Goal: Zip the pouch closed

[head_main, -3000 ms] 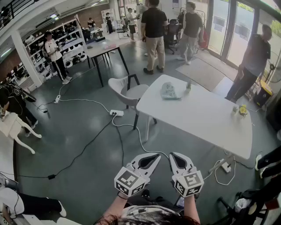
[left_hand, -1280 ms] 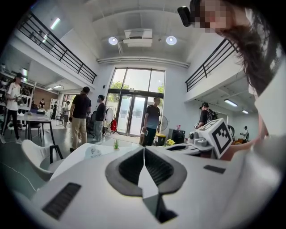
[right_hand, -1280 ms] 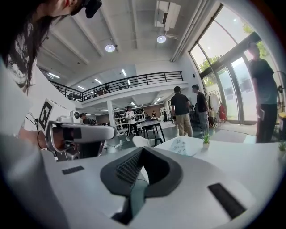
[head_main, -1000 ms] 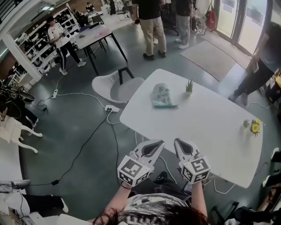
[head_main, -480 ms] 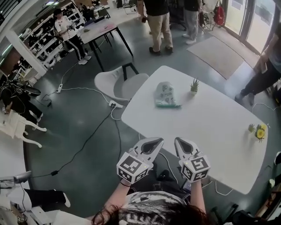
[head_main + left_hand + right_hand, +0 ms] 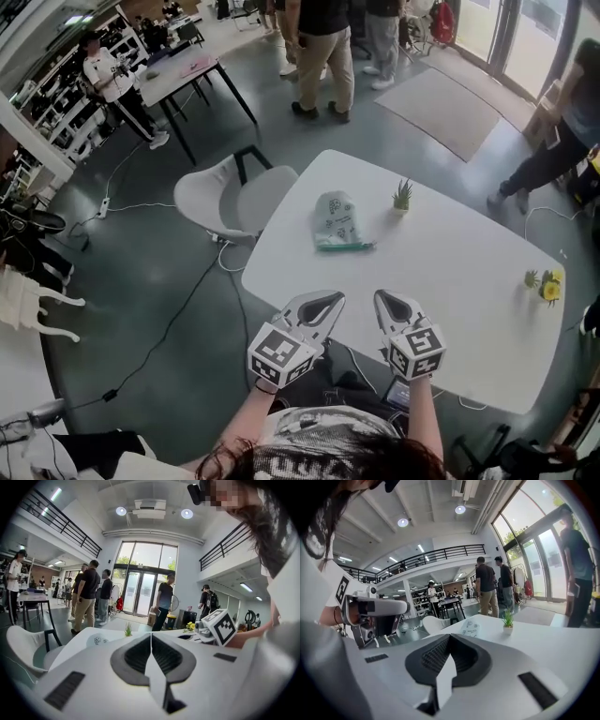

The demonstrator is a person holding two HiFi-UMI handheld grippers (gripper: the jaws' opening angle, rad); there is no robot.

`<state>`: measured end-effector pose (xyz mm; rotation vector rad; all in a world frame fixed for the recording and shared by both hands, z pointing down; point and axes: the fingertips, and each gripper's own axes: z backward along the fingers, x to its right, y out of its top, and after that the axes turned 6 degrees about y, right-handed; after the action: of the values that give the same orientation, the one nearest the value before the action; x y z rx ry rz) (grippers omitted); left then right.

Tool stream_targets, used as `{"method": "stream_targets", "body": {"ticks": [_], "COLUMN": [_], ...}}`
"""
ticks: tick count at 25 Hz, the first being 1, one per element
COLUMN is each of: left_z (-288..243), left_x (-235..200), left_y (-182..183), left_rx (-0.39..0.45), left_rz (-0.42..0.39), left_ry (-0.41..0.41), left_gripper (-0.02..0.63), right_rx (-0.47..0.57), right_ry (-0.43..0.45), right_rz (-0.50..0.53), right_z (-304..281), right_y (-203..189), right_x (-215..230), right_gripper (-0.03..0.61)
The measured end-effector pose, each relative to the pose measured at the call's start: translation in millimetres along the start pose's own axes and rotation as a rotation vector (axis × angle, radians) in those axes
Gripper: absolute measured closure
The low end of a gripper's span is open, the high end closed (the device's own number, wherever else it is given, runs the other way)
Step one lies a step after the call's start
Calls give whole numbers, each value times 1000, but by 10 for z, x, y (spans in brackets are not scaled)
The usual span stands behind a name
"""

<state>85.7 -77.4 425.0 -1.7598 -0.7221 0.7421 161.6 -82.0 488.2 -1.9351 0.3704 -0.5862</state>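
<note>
With the left gripper (image 6: 328,300) and right gripper (image 6: 386,300) both closed on nothing, I'd open them before reaching the far pouch (image 6: 337,221)

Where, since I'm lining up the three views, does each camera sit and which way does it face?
Head view: on the person's head, looking steeply down at the table, pouch, plant; forearms, left gripper, right gripper show.
Left gripper view: on the left gripper, facing along its shut jaws over the table; right gripper at right.
Right gripper view: on the right gripper, same heading; left gripper at left.
All three share the pouch and plant.
</note>
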Motion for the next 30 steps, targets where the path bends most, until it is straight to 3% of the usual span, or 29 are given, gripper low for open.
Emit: {"method": "stream_targets", "body": {"ticks": [5, 12, 24, 30], "left_z": [-295, -541, -675, -643], "left_x": [-362, -682, -1053, -1199], "left_y": [22, 75, -83, -143], "left_rx": [-12, -18, -74, -97], "left_rz": [1, 22, 19, 33], "left_ry": [-38, -83, -63, -40], "left_gripper": [598, 598, 598, 598], "right_rx": [-113, -317, -705, -772], "right_ry": [-61, -75, 100, 210], "right_rz": [120, 271, 563, 715], "right_z": [-432, -1000, -1517, -1641], "right_y": [-127, -410, -995, -1000], "right_x": [573, 1277, 1846, 1818], "right_gripper": [580, 558, 459, 459]}}
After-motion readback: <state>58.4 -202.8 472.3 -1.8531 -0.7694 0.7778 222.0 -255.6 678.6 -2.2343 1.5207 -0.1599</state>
